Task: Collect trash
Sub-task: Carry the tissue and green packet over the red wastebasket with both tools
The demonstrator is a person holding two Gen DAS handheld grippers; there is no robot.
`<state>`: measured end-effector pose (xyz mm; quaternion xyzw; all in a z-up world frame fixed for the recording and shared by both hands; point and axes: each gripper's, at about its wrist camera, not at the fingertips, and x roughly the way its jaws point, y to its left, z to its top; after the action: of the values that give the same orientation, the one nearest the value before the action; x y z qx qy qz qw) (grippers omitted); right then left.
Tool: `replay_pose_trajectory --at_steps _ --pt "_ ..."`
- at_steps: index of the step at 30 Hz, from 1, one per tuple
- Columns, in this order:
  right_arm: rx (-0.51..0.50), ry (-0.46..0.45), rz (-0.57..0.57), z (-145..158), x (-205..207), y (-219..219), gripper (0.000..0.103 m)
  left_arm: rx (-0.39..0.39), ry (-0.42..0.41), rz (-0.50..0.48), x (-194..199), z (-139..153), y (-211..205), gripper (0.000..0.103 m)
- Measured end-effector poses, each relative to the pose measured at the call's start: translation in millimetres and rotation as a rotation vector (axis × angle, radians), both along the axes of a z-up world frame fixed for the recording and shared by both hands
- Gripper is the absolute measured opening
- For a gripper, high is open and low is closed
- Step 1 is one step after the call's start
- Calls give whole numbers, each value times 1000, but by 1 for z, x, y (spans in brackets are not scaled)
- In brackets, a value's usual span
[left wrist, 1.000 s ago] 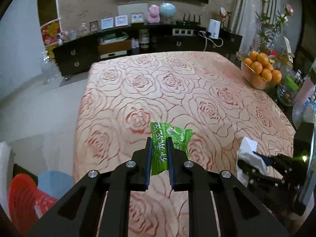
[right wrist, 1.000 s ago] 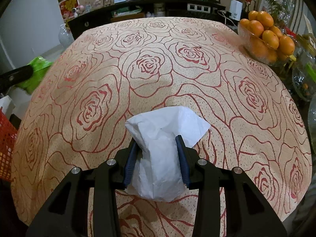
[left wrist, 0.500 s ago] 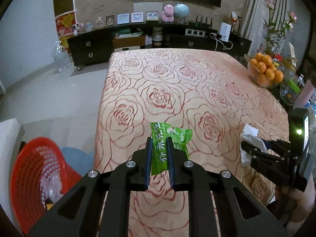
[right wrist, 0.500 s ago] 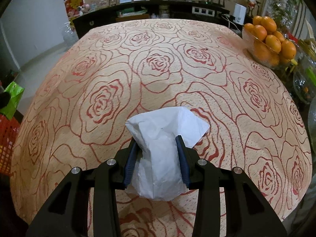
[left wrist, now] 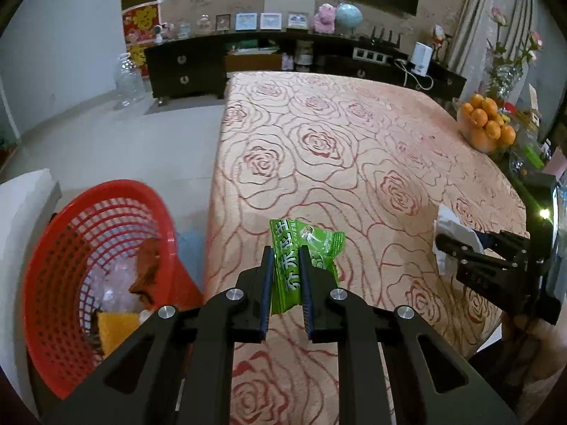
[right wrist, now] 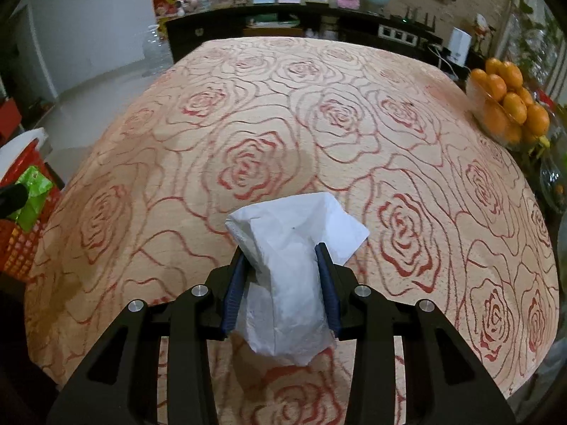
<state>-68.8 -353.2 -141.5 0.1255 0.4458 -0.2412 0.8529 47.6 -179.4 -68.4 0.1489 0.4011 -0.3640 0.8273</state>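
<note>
My left tongs [left wrist: 285, 248] pinch the green wrapper [left wrist: 301, 262] over the surface [left wrist: 354, 148] edge, near the red basket [left wrist: 53, 248]. It feels light and slippery. My right tongs [right wrist: 281, 255] squeeze the soft white tissue [right wrist: 290, 248]. I can't see all the basket's trash.

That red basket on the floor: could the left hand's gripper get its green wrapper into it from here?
Probably yes. The red basket sits open-topped just left of the left gripper, which grips the green wrapper; nothing stands between them.
</note>
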Motion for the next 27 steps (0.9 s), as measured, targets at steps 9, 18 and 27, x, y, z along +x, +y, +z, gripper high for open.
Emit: replay_pose_trajectory --at_steps 9,18,27 --pt "5 0 50 7 14 22 38 -40 -26 48 10 18 27 14" --pt "-3 -35 96 29 29 38 38 -80 -39 116 24 33 56 14" --pt "11 -86 169 51 53 60 38 -81 -58 216 44 43 91 14"
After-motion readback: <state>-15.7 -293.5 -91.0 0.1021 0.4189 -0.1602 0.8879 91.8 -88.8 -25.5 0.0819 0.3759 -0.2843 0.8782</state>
